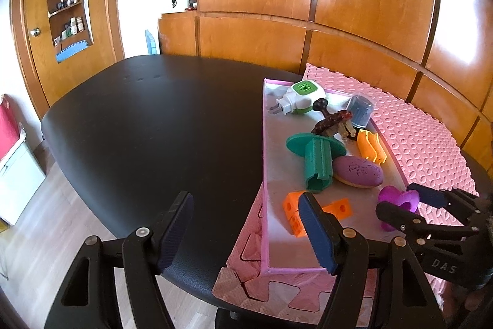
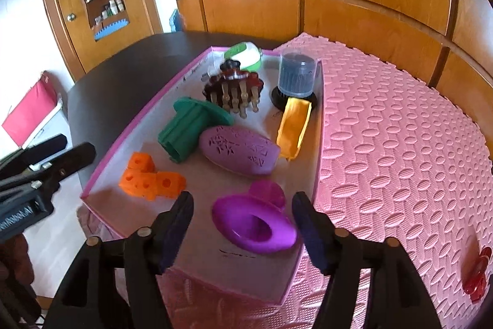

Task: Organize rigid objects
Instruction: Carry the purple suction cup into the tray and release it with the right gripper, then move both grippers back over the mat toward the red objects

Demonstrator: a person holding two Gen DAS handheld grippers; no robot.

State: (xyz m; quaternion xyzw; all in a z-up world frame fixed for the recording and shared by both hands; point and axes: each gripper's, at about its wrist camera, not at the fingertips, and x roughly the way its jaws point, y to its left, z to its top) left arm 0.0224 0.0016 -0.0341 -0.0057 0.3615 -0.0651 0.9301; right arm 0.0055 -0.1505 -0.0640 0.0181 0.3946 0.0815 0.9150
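A shallow pink-rimmed box (image 2: 148,125) lies on a pink foam mat (image 2: 385,144) and holds several items. A purple funnel-shaped piece (image 2: 255,224) rests on the box floor at its near end, between the fingers of my right gripper (image 2: 243,221). The jaws stand open, with a gap on the left side. Further in lie orange joined cubes (image 2: 151,178), a purple oval (image 2: 240,153) and a green flanged tube (image 2: 188,128). My left gripper (image 1: 246,233) is open and empty, straddling the box's left wall (image 1: 264,174).
At the box's far end are a brown pegged brush (image 2: 237,91), a grey capped cylinder (image 2: 297,73), a yellow channel piece (image 2: 294,125) and a white-green plug-in (image 1: 303,97). A red piece (image 2: 476,276) lies on the mat at the near right. Black table (image 1: 154,119) spreads left.
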